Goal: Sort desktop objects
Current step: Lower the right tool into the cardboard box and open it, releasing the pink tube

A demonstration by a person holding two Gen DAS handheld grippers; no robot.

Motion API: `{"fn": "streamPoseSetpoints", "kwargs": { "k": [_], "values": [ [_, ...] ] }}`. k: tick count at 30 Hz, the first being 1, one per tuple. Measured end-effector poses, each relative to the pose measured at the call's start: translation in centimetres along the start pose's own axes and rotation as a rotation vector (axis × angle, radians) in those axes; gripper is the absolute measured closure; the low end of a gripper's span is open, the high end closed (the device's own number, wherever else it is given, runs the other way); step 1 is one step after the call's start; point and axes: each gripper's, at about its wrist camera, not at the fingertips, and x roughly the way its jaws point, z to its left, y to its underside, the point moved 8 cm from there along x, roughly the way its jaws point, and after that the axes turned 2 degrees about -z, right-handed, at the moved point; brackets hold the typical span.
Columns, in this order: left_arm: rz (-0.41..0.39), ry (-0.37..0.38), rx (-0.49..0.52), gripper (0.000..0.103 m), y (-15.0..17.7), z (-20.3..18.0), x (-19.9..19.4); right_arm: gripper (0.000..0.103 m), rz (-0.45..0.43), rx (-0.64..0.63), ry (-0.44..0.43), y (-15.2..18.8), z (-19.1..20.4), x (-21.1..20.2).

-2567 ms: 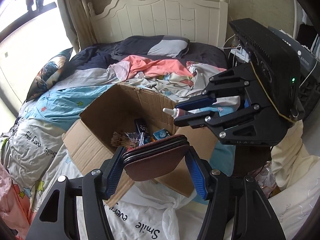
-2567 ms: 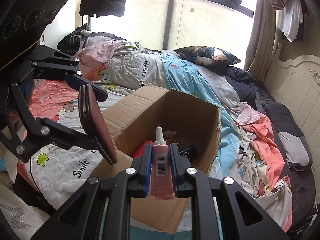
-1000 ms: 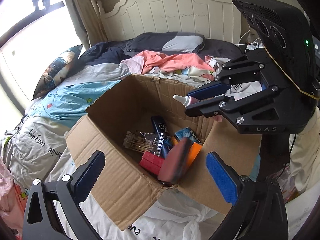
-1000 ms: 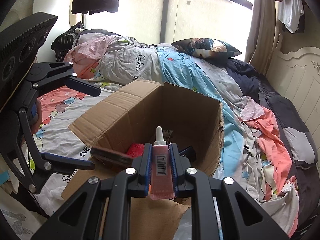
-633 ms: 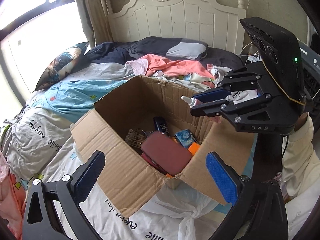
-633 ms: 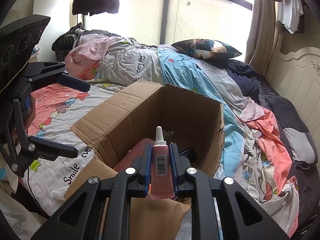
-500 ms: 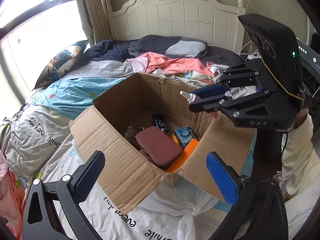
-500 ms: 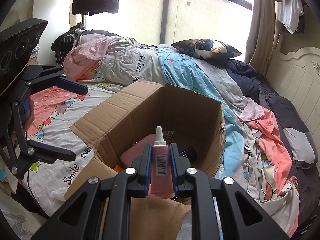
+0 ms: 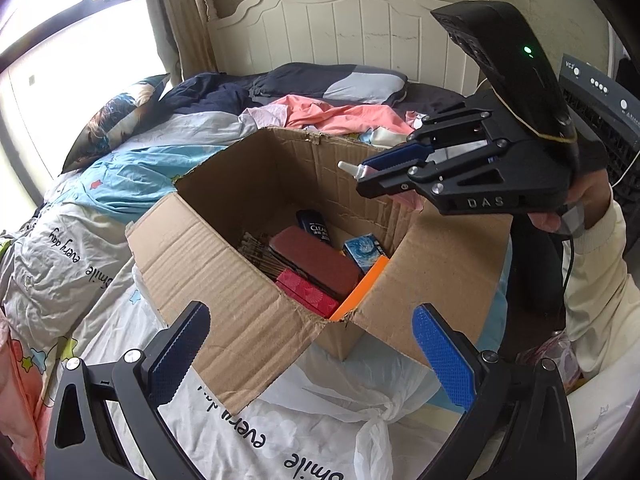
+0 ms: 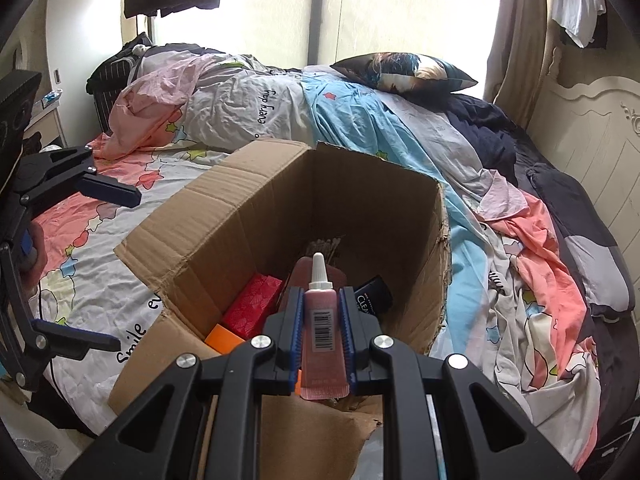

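Pink and white-capped, the tube [image 10: 322,312] sits clenched between your right claw's [image 10: 320,318] blue pads, nozzle up, at lower centre of the right wrist view, above the open cardboard box [image 10: 248,204]. In the box lie a maroon case [image 9: 316,258], a red packet [image 9: 306,292] and a dark bottle [image 9: 314,227]. Your left claw [image 9: 308,356] stands spread wide and empty at the bottom of its frame, over the bed [image 9: 64,248].
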Motion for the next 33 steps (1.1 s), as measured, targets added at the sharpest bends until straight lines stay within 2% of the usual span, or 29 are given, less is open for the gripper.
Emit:
{"fn": "streamPoseSetpoints", "kwargs": {
  "k": [7, 33],
  "values": [
    [0.001, 0.020, -0.027, 0.000, 0.1, 0.5, 0.4, 0.087, 0.076, 0.035, 0.016, -0.1, -1.3, 1.6],
    [0.035, 0.058, -0.080, 0.000, 1.7, 2.2, 2.2, 0.087, 0.179, 0.077, 0.101, -1.0, -4.1, 5.7]
  ]
}}
